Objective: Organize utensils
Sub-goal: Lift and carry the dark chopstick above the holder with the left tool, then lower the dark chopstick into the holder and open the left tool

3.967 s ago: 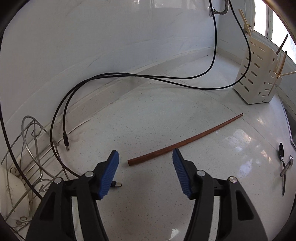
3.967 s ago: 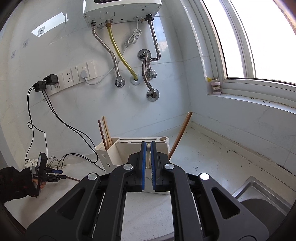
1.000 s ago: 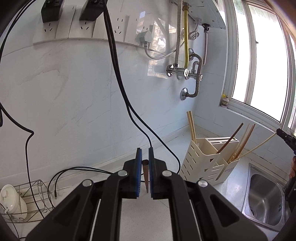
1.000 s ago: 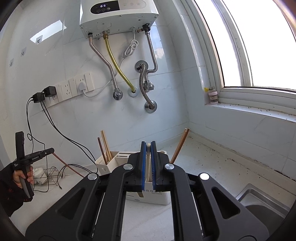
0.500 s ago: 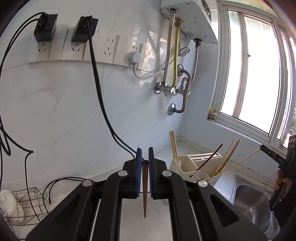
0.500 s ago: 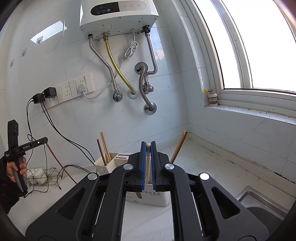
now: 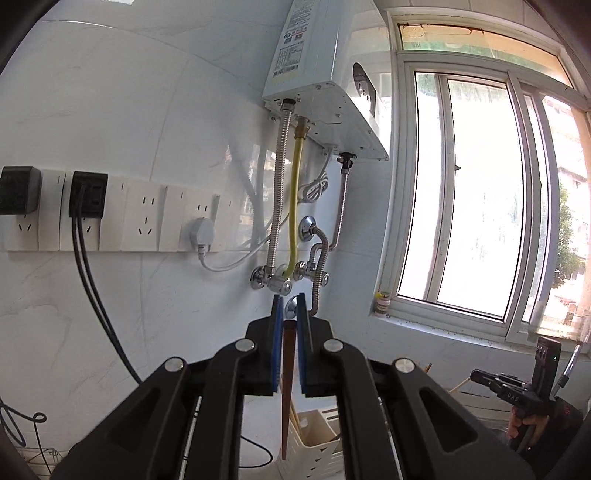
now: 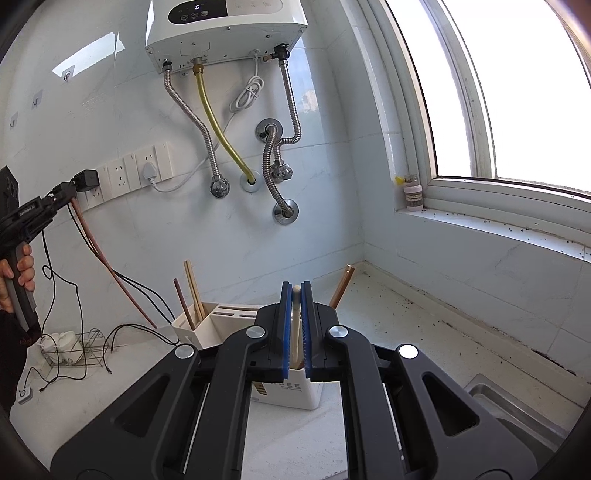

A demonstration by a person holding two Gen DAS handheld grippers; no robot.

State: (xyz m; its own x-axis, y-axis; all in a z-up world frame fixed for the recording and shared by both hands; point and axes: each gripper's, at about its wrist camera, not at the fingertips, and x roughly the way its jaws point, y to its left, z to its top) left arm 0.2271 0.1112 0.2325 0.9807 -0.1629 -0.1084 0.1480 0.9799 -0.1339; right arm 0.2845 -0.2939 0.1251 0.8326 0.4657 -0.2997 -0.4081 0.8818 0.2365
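Brown chopstick [image 7: 287, 384] hangs point-down at lower centre of left wrist frame, top end clenched between left gripper [image 7: 287, 325] fingers, tip above white utensil holder [image 7: 314, 443]. Right gripper [image 8: 295, 314] fingers clenched on pale chopstick [image 8: 295, 328], lower centre of right wrist frame, its lower end inside utensil holder on tabletop [image 8: 388, 325]. More chopsticks stand in holder. Water heater [image 8: 225, 33] upper centre.

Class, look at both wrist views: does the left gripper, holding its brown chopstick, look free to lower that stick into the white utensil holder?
Probably yes. The left gripper grips the brown chopstick near its top; its tip hangs beside the white utensil holder, nothing between them. Sticks already inside crowd some slots.
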